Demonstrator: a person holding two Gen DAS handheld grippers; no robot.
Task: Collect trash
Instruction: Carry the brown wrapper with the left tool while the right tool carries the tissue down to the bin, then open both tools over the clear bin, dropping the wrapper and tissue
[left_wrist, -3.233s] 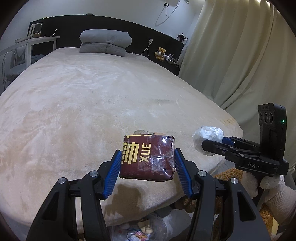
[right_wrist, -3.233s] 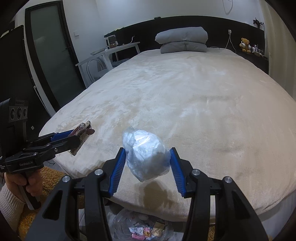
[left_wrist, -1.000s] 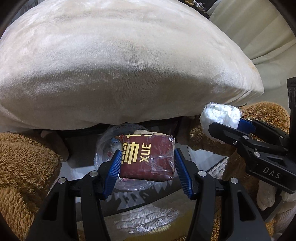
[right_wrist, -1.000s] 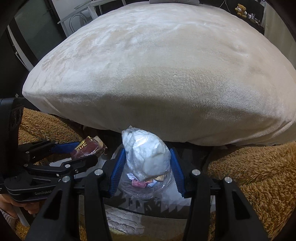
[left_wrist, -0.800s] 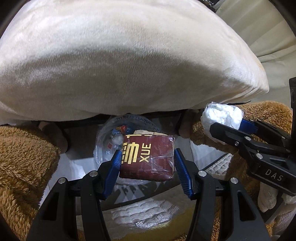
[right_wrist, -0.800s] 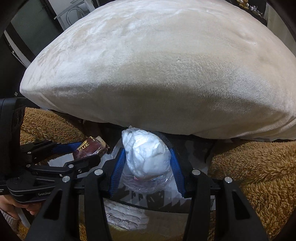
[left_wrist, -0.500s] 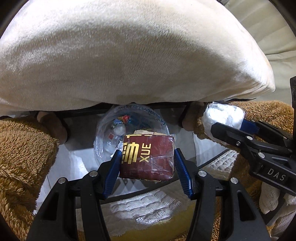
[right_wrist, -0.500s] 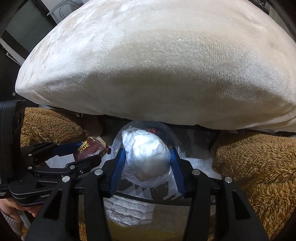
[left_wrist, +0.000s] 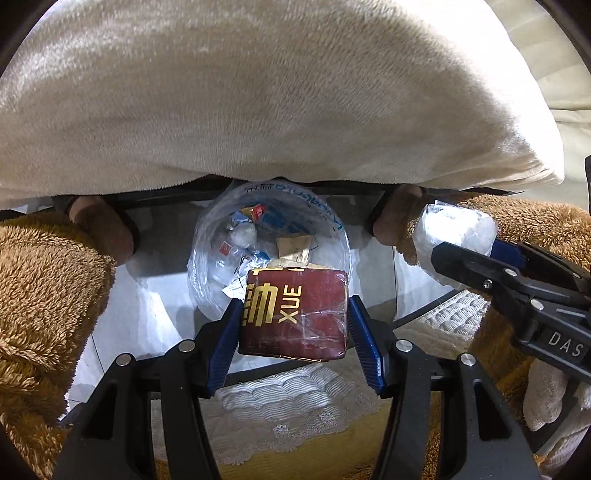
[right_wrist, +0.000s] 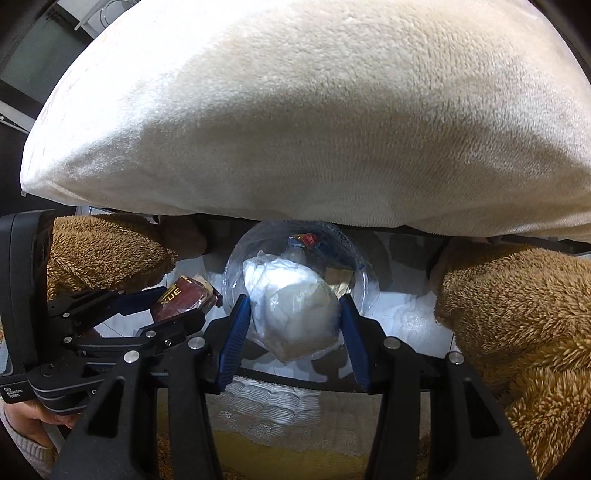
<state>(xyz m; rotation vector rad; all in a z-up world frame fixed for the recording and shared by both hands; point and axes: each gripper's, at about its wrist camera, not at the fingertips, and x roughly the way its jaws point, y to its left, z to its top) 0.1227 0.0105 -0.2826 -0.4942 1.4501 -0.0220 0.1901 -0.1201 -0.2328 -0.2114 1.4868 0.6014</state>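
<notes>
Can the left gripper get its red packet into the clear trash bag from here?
Probably yes: the left gripper, shut on the red packet, hangs above the clear trash bag, whose open mouth looks unobstructed.

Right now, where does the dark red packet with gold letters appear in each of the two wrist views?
Left wrist view: the dark red packet is at lower centre, clamped between the left gripper's blue pads.
Right wrist view: the same packet is at the left, seen edge-on in that gripper.
Shared landmark: the clear trash bag below the cream blanket's edge, at centre in both views.
</notes>
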